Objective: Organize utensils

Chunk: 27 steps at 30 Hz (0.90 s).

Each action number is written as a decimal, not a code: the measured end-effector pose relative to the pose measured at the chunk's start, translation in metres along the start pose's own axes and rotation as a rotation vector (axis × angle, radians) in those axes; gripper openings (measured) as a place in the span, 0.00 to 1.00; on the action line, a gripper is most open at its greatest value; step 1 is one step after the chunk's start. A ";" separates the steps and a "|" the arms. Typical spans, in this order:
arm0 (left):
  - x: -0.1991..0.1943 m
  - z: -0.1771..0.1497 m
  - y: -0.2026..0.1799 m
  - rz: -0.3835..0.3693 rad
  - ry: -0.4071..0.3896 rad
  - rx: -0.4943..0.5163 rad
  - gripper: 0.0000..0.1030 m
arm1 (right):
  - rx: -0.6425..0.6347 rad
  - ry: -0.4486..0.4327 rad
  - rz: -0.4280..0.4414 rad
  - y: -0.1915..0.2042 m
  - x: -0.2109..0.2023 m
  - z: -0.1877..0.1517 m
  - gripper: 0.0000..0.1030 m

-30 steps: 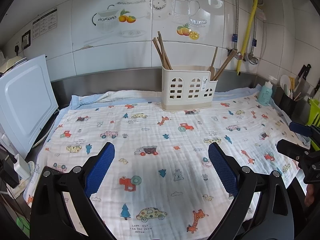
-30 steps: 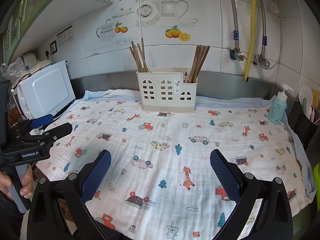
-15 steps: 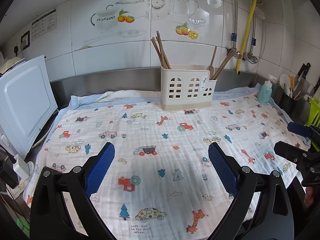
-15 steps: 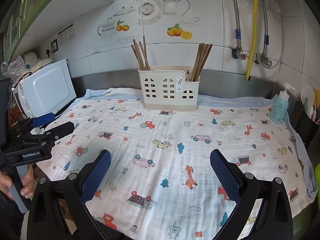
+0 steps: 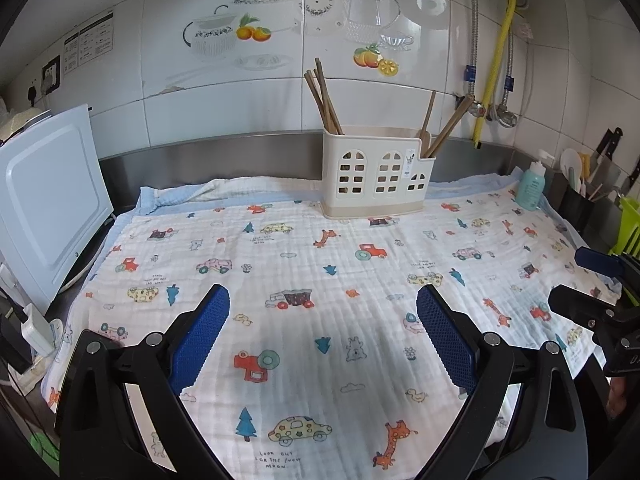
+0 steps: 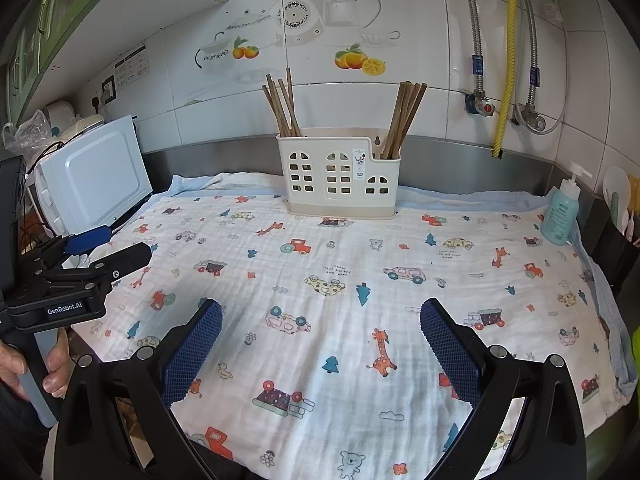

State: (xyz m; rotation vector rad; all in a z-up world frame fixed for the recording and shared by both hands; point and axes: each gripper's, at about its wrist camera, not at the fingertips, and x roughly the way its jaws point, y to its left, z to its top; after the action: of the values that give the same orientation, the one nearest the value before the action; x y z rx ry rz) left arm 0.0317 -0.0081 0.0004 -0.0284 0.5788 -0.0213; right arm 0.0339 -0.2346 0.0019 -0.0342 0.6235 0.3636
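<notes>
Both held over the near edge of the cartoon-print cloth [image 5: 320,264]: left gripper [image 5: 322,336] and right gripper [image 6: 320,344], jaws spread wide, gripping nothing. At the cloth's far edge, against the steel backsplash, stands a cream utensil holder [image 6: 340,176], upright. Brown chopsticks [image 6: 282,108] lean in its left compartment, more chopsticks [image 6: 404,120] in its right.

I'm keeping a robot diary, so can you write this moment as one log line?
left gripper: open, empty | right gripper: open, empty | chopsticks: upright in caddy | cloth: bare
</notes>
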 end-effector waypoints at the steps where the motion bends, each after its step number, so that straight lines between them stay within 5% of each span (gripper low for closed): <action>1: 0.000 0.000 0.001 0.002 -0.001 -0.001 0.91 | 0.001 0.002 0.001 0.000 0.000 0.000 0.93; 27: -0.003 -0.007 -0.007 -0.004 -0.019 0.036 0.91 | 0.010 -0.005 -0.009 -0.002 -0.003 -0.002 0.93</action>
State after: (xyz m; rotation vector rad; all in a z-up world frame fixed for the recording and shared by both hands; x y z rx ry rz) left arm 0.0256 -0.0150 -0.0033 0.0055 0.5589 -0.0357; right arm 0.0314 -0.2378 0.0017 -0.0269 0.6201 0.3513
